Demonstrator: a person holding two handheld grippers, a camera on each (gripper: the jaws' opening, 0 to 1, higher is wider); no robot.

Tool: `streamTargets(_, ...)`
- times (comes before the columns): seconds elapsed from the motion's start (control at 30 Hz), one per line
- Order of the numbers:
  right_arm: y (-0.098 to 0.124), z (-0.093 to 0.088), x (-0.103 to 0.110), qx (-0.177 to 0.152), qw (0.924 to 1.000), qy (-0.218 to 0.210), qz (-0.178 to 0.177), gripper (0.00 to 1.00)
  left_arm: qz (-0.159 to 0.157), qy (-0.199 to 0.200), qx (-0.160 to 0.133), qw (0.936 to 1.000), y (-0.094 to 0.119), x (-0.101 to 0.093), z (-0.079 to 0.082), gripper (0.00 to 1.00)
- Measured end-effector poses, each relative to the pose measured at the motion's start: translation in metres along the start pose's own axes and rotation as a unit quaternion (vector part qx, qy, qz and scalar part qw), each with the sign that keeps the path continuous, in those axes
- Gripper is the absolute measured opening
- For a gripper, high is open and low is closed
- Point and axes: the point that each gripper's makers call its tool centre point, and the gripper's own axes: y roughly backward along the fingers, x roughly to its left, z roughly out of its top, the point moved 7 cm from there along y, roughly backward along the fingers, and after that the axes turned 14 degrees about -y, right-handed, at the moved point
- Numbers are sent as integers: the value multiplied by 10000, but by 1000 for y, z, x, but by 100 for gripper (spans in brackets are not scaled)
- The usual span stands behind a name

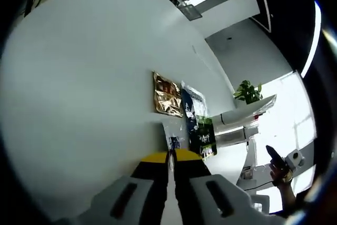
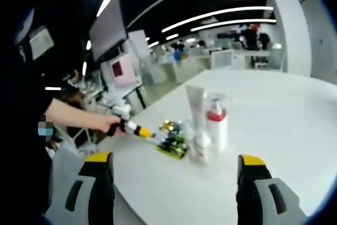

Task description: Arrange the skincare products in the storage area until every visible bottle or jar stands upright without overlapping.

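On the white round table (image 2: 295, 130) a white tube (image 2: 196, 110) and a pump bottle with a red collar (image 2: 217, 125) stand upright, a small clear bottle (image 2: 200, 146) in front of them. Flat sachets (image 2: 172, 139) lie to their left. My right gripper (image 2: 175, 157) is open, low in front of this group, nothing between its jaws. The left gripper (image 2: 138, 129), held by a hand, reaches the sachets. In the left gripper view my left gripper (image 1: 170, 155) is shut at the near edge of a clear sachet (image 1: 172, 133); beyond lie gold (image 1: 167, 95), blue (image 1: 188, 106) and green (image 1: 203, 136) sachets.
The table edge (image 2: 131, 183) curves close on the left, a person's sleeve (image 2: 31, 130) beside it. Office desks and chairs (image 2: 231, 56) fill the background. A potted plant (image 1: 247, 92) and white shelving (image 1: 239, 125) stand past the table.
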Motion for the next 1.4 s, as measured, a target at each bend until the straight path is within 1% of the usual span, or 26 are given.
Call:
streamTargets(0.1,0,0,0,11,10000,16,9,96,9,-19,-12,10000,0,1,3,0)
streamTargets(0.2,-1,1,-1,13,10000,0,15,96,38,-158,16,9999,0,1,6,1)
streamTargets(0.3,-2,1,-1,23,10000,4,18,96,42,-357,127,9993,0,1,7,1)
streamTargets(0.47,-2,0,-2,43,10000,-29,27,96,-38,-696,347,9970,-2,-2,8,0)
streamTargets(0.7,-2,-1,-2,47,10000,-42,22,96,-68,-971,562,9937,-3,-3,13,0)
streamTargets(0.87,-2,-2,-3,27,10000,-72,18,96,-110,-1038,625,9926,-3,-3,17,0)
streamTargets(0.93,-2,-2,-3,28,10000,-79,20,95,-82,-1152,723,9907,-2,-2,18,1)
streamTargets(0.97,-2,-3,-3,31,10000,-84,19,95,-24,-1276,808,9885,-1,-2,17,2)
streamTargets(1.0,-2,-3,-3,33,10000,-91,22,95,18,-1316,871,9875,-1,-1,17,2)
streamTargets(1.03,-2,-3,-4,28,9999,-96,22,95,47,-1330,923,9868,0,0,16,3)
streamTargets(1.27,-3,-3,-4,19,9999,-117,36,95,87,-1292,864,9878,3,-4,17,7)
streamTargets(1.4,-3,-3,-4,15,9999,-116,43,95,138,-1274,866,9880,3,-2,17,9)
